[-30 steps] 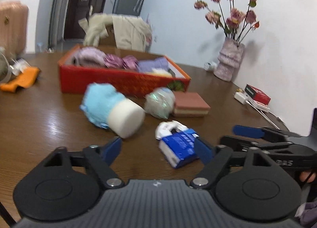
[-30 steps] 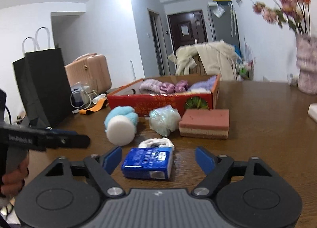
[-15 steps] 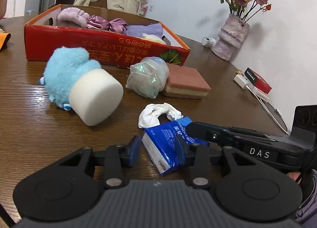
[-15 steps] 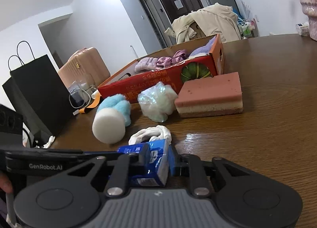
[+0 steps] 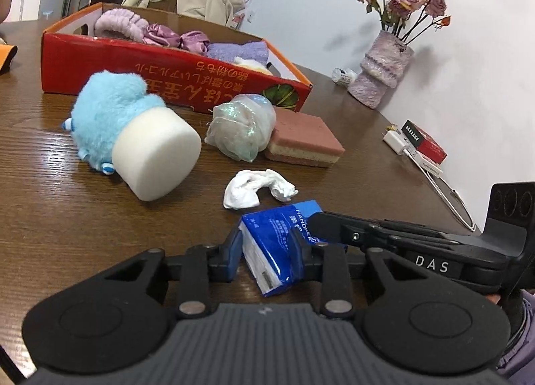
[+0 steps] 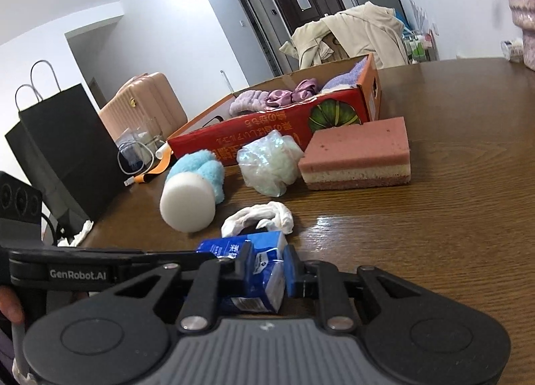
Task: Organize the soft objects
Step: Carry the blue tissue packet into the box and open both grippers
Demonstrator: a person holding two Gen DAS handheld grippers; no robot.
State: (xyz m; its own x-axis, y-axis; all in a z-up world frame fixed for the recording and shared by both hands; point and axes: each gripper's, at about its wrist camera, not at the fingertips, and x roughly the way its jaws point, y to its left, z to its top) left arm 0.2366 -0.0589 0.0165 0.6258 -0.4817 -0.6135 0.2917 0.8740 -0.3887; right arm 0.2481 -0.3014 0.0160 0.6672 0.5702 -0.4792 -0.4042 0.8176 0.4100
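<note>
A blue tissue pack [image 5: 274,244] lies on the brown table, and both grippers are shut on it. My left gripper [image 5: 265,251] clamps one end; my right gripper [image 6: 265,268] clamps the other end of the pack [image 6: 257,264]. Beyond it lie a crumpled white cloth [image 5: 257,189], a white foam cylinder [image 5: 155,154] against a blue plush toy [image 5: 107,110], a clear bagged bundle [image 5: 240,127] and a pink sponge [image 5: 301,140]. A red cardboard box [image 5: 167,75] behind them holds purple soft items [image 5: 160,30].
A vase of dried roses [image 5: 381,70], a small red box [image 5: 423,140] and a white charger with cable [image 5: 398,144] sit toward the table's right side. A black paper bag [image 6: 63,137] and pink suitcase [image 6: 143,107] stand at the left.
Both grippers went from wide open around the tissue pack to closed on it, and both moved lower and closer to the table.
</note>
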